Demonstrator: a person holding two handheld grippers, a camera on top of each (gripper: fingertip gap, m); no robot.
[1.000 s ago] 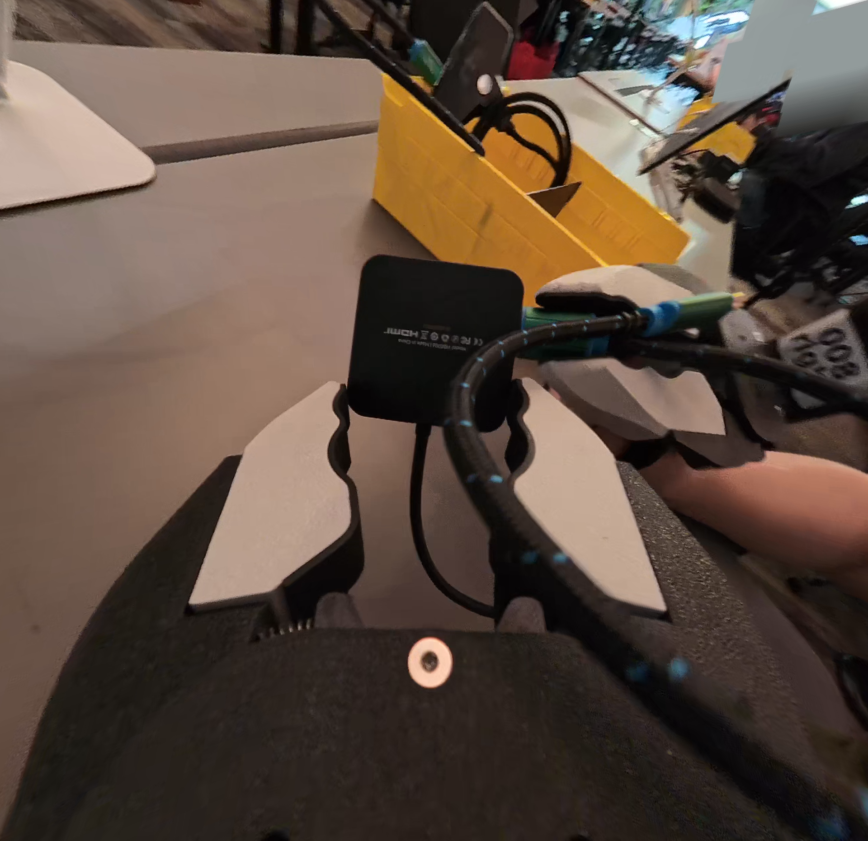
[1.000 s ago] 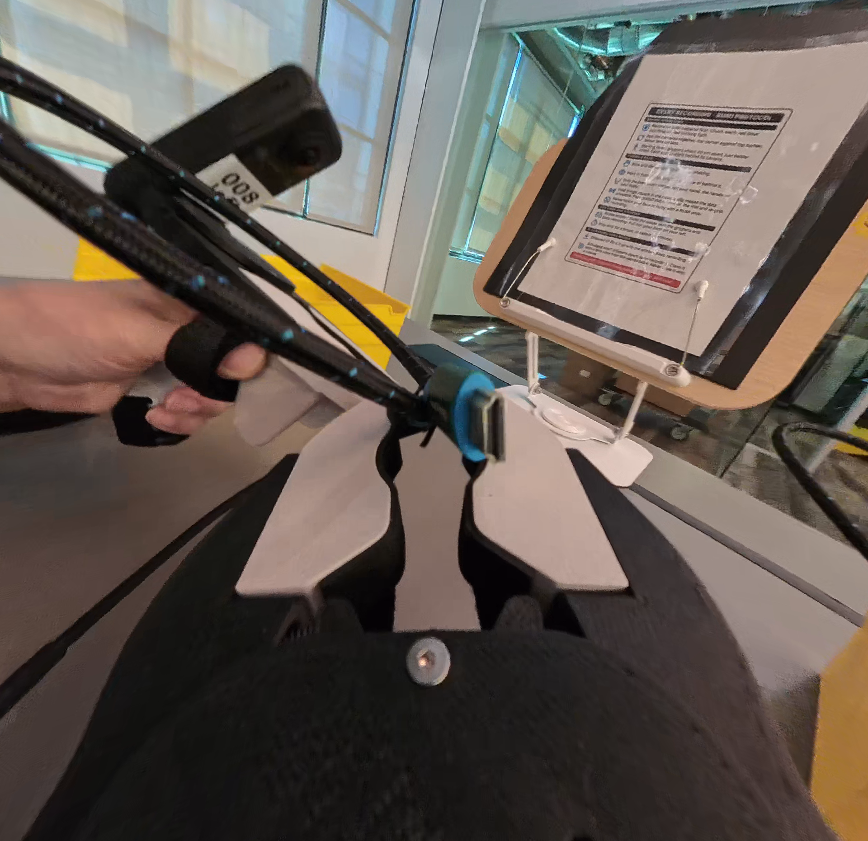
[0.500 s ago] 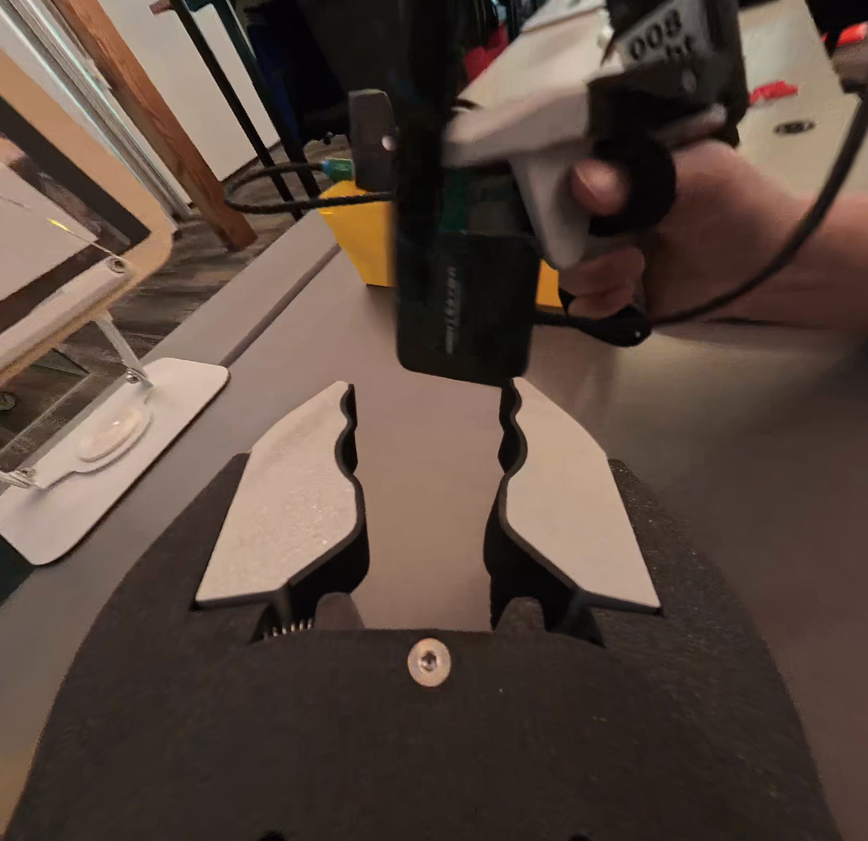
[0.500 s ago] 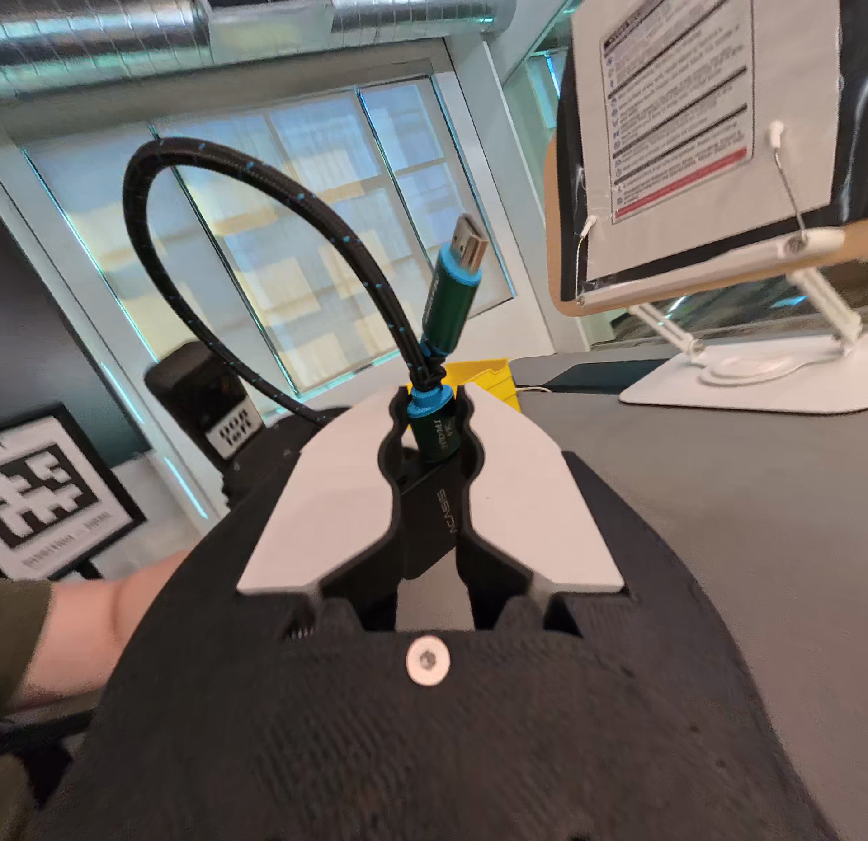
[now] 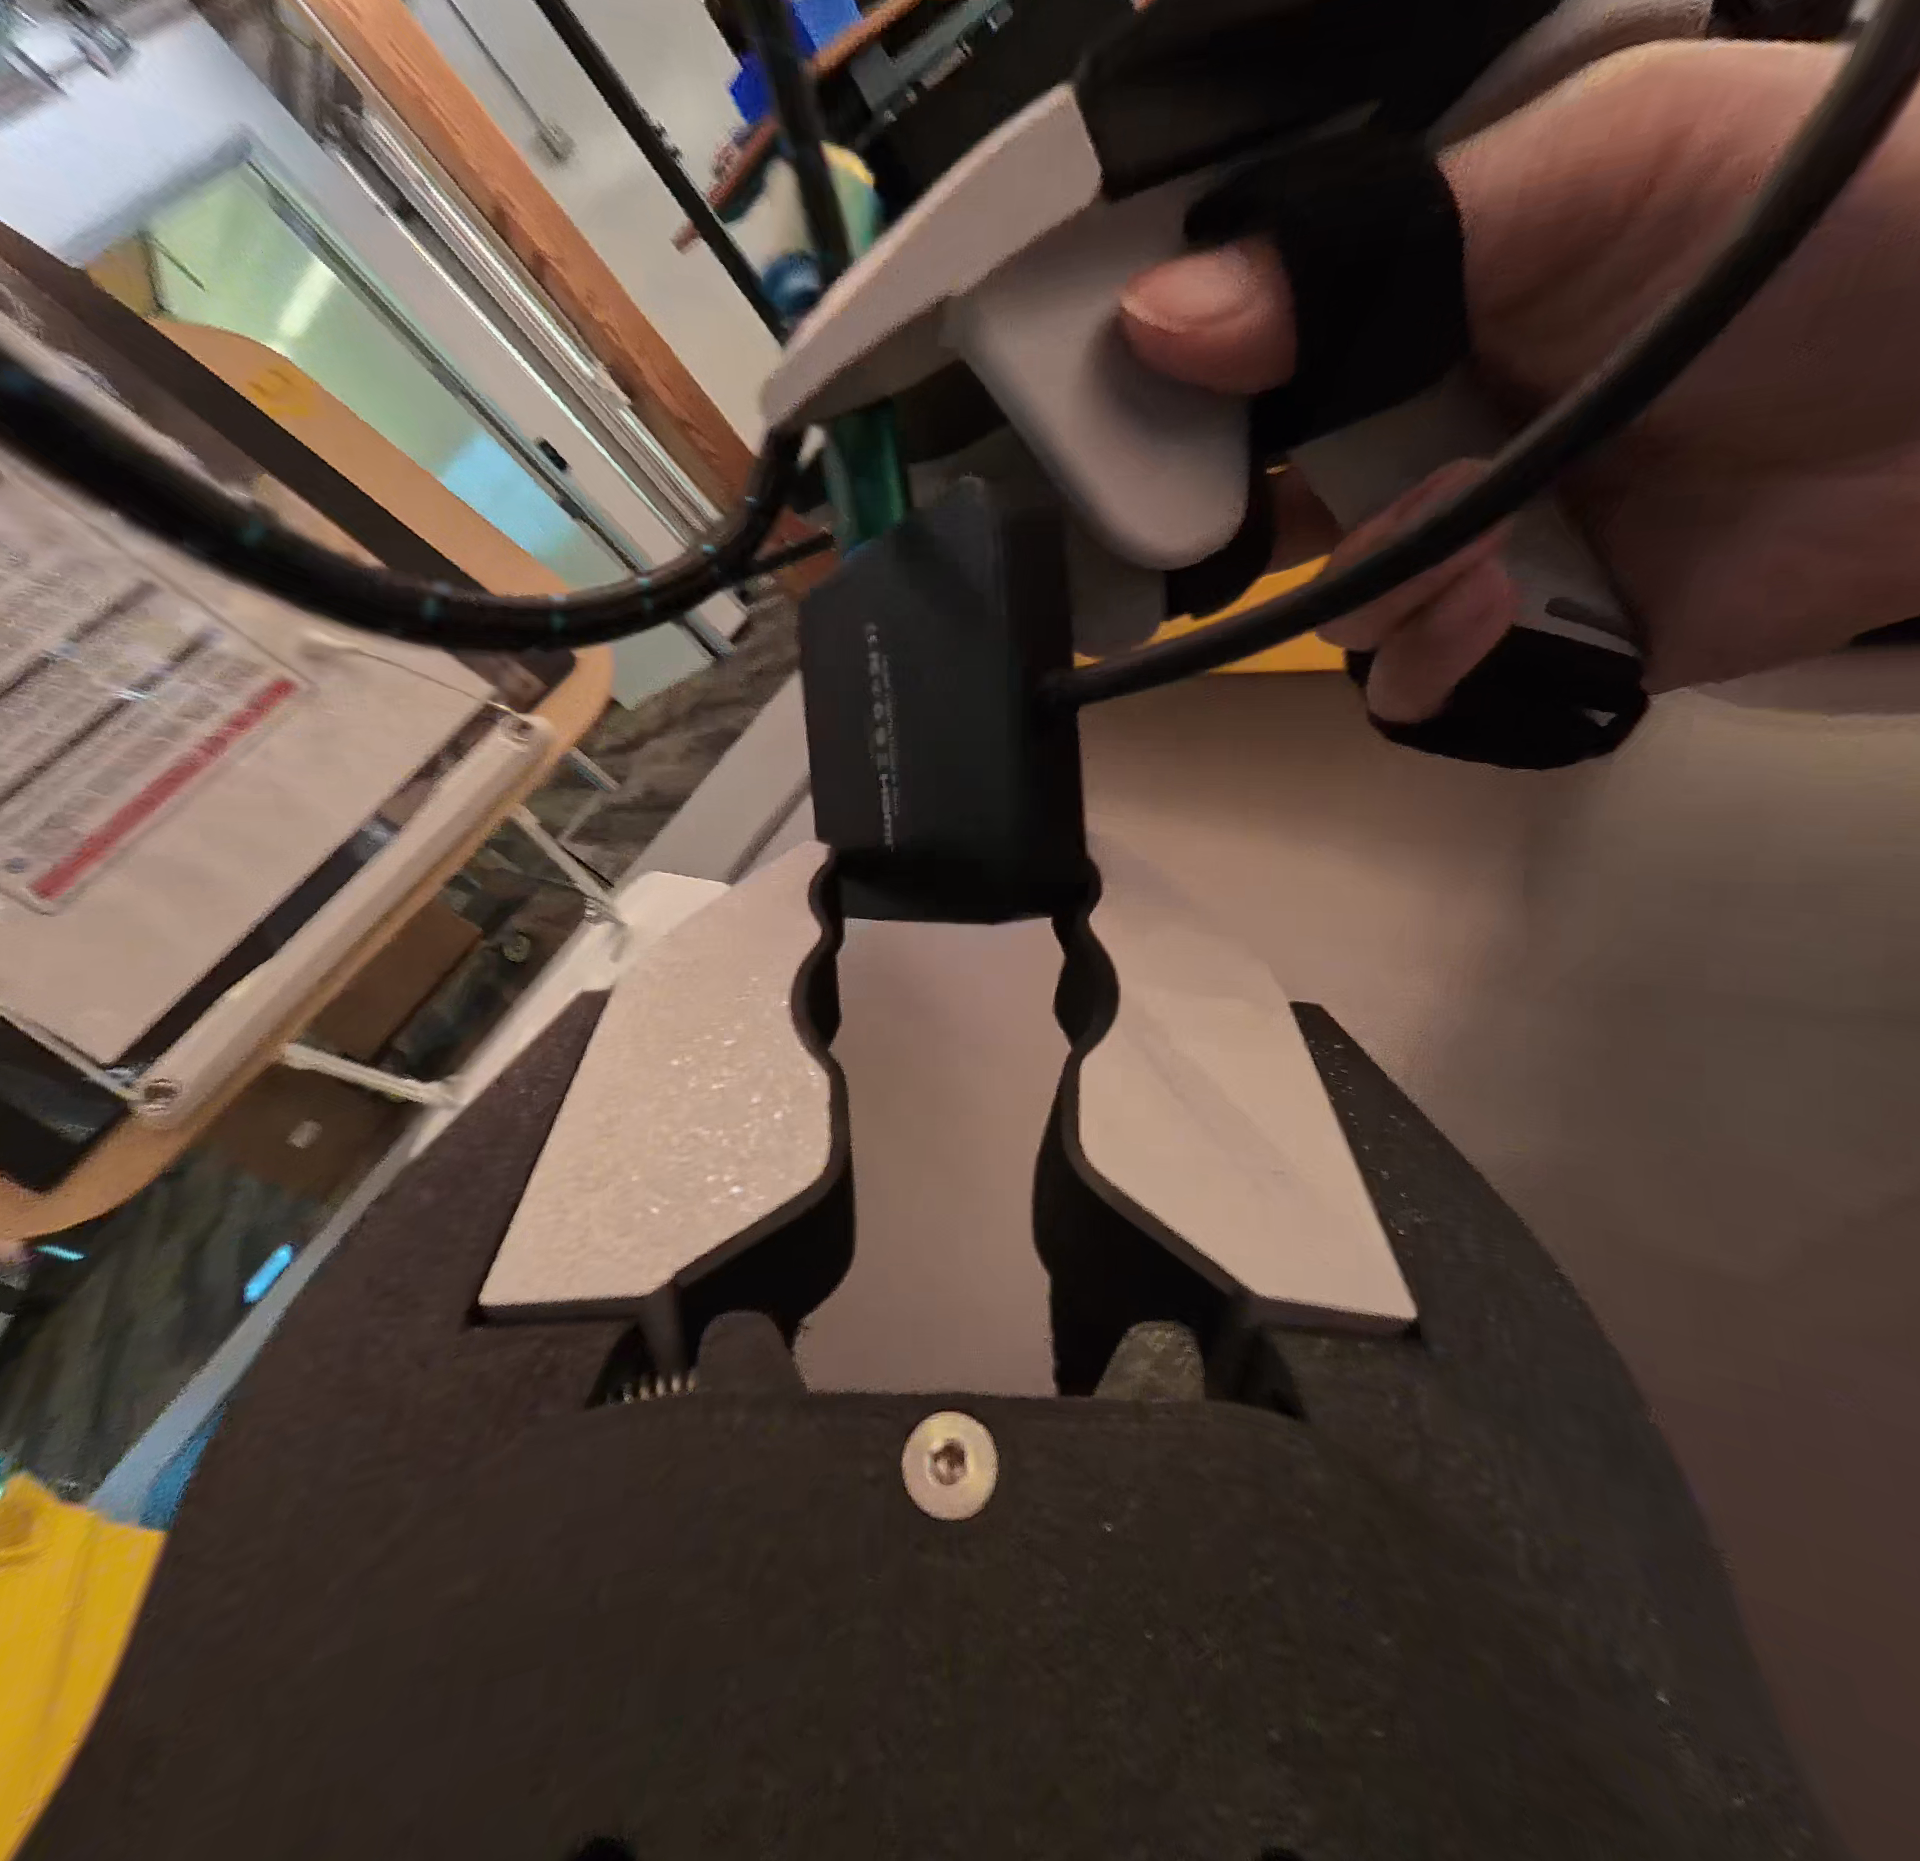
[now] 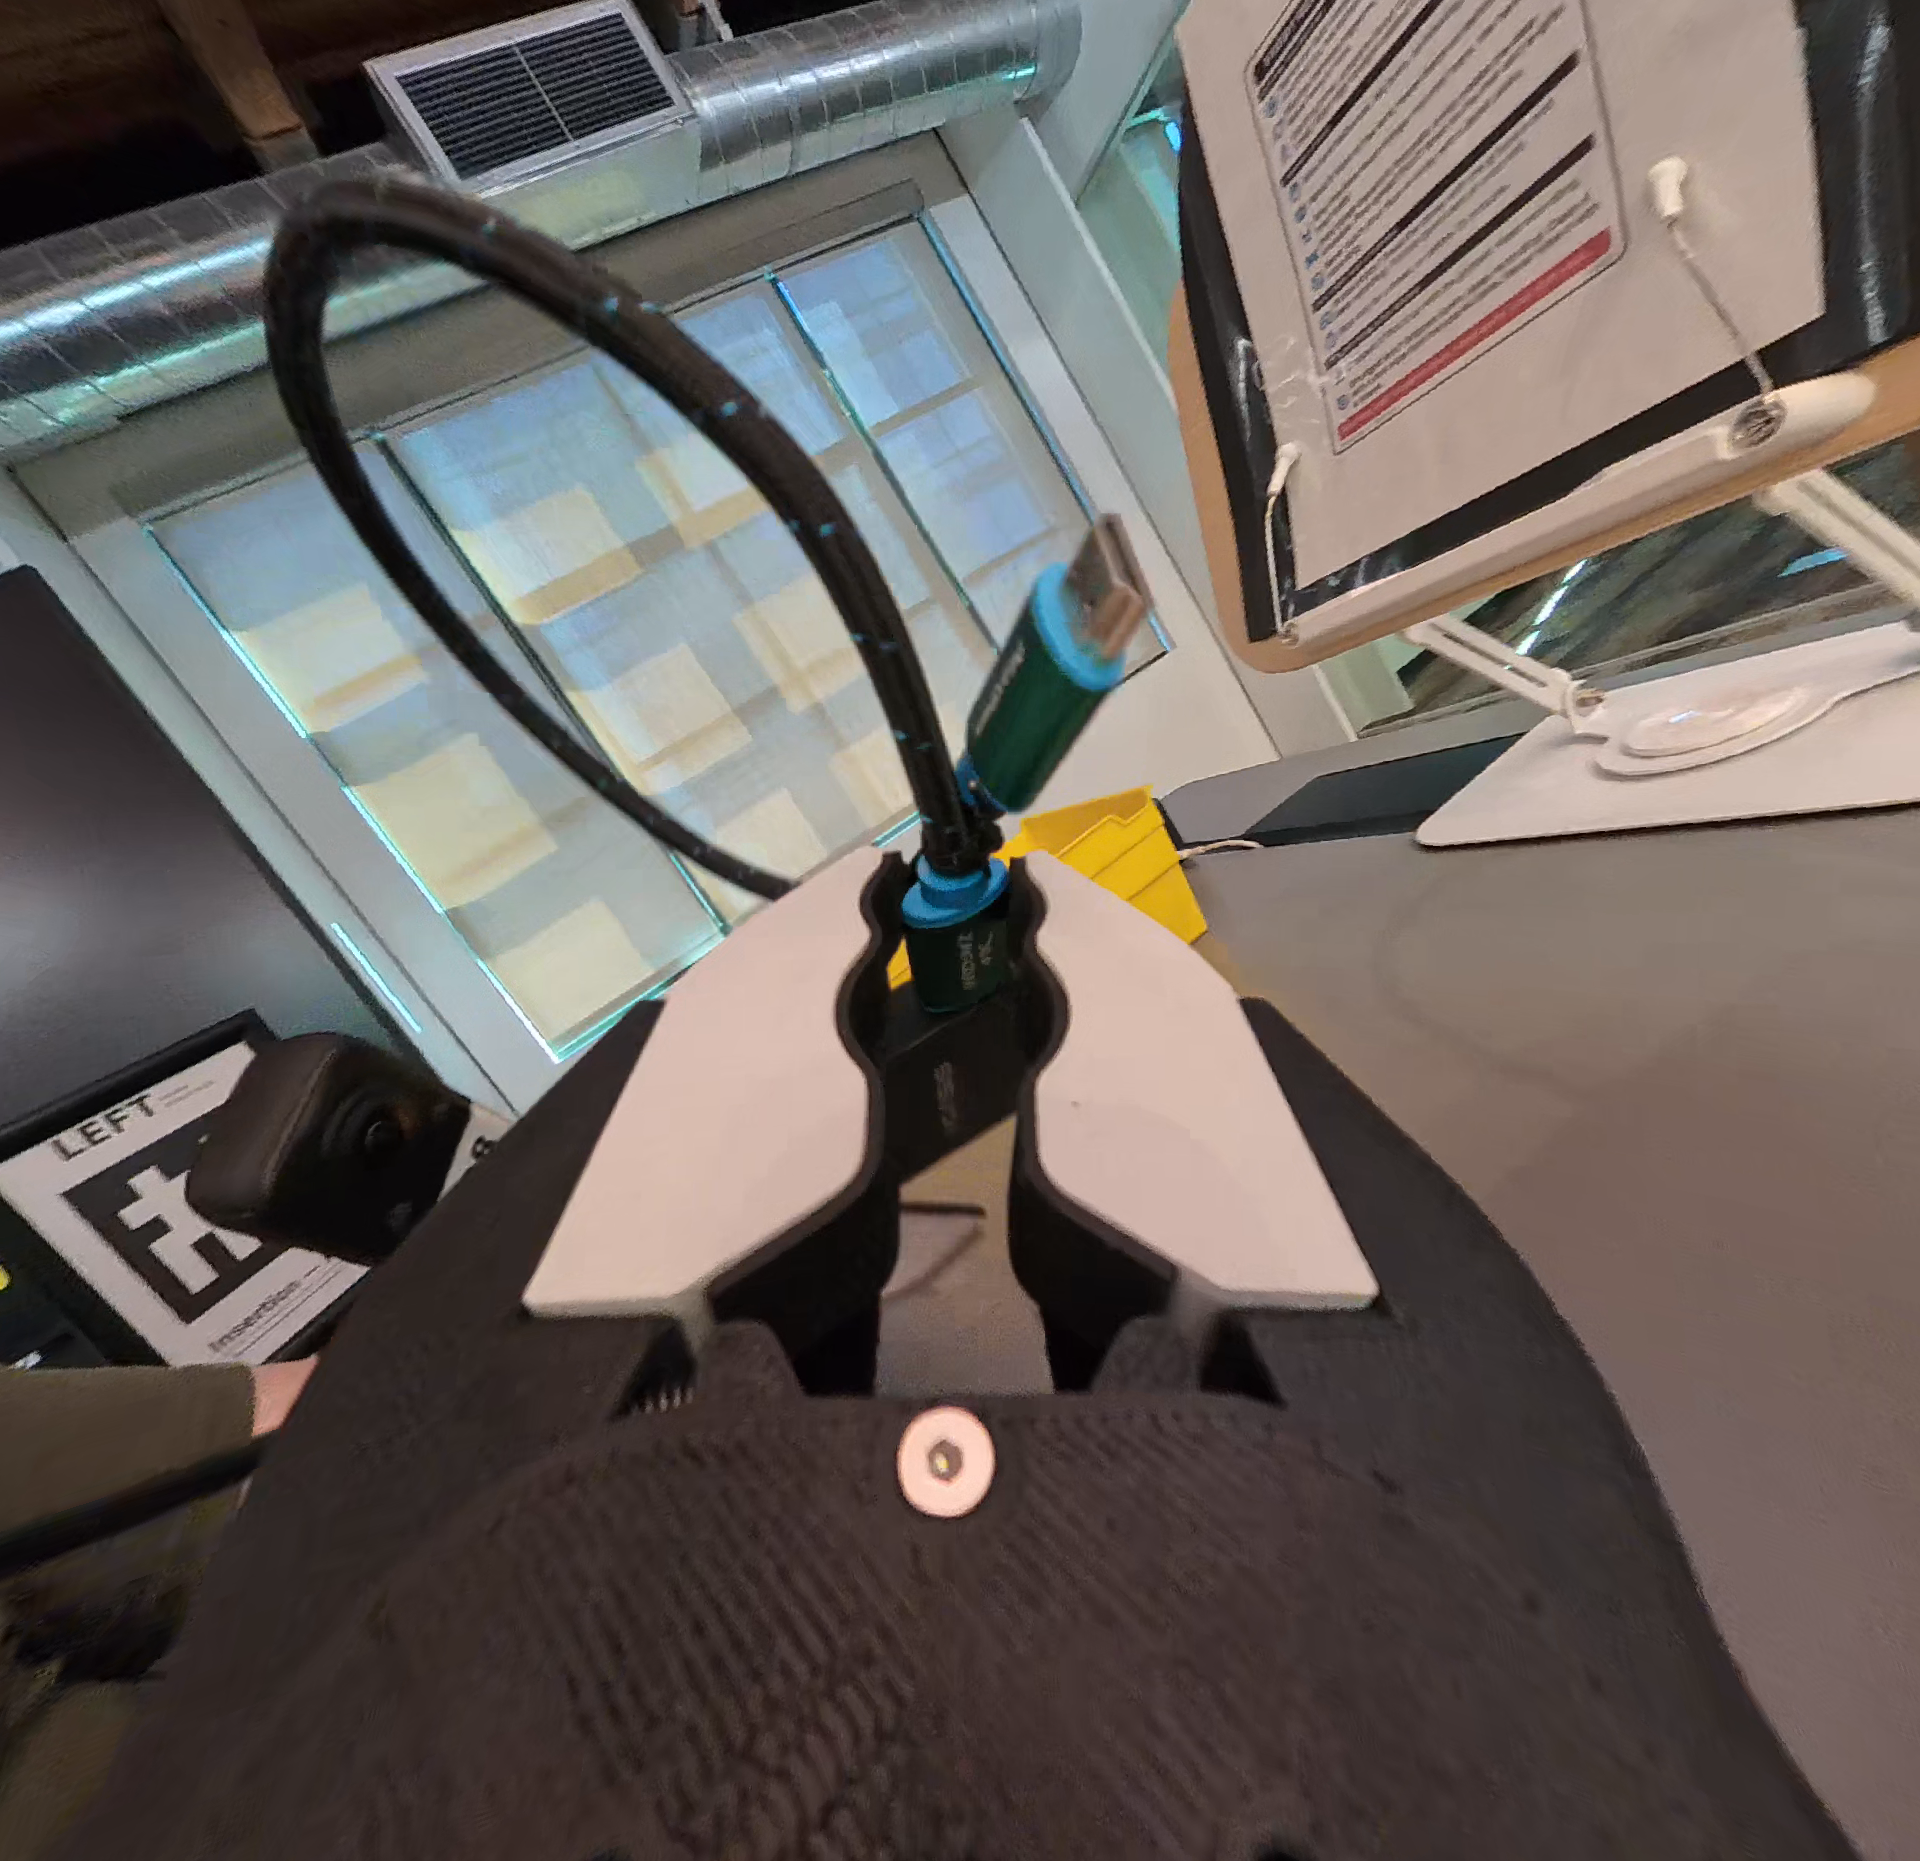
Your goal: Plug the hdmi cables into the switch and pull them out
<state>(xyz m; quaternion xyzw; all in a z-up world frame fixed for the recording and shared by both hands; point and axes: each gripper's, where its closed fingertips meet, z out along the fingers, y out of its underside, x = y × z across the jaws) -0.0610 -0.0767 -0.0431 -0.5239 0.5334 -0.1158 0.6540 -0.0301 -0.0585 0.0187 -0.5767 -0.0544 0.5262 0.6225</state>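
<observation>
In the left wrist view my left gripper [image 5: 956, 892] is shut on the lower end of the black HDMI switch [image 5: 935, 710] and holds it upright above the grey table [image 5: 1507, 980]. My right gripper [image 5: 1039, 336], with a person's hand on it, comes from above and is shut on a green HDMI plug [image 5: 871, 461] at the switch's top edge. In the right wrist view my right gripper [image 6: 956, 928] clamps that green plug [image 6: 961, 964], which sits in the switch [image 6: 951, 1084]. Its braided cable [image 6: 520, 481] loops up to a free green plug [image 6: 1049, 679]. A thin black lead [image 5: 1351, 585] leaves the switch's side.
A document stand with a printed sheet stands at the table's edge, shown in the left wrist view [image 5: 156, 689] and the right wrist view [image 6: 1507, 201]. A yellow bin [image 6: 1112, 855] stands behind the grippers. The left gripper's camera [image 6: 322, 1136] shows at lower left. Tip to tip, the grippers are about 7 cm apart.
Both grippers have swung round and tilted up off the table with the switch between them. The green plug in the right gripper, beside the switch a second ago, now sits in its top.
</observation>
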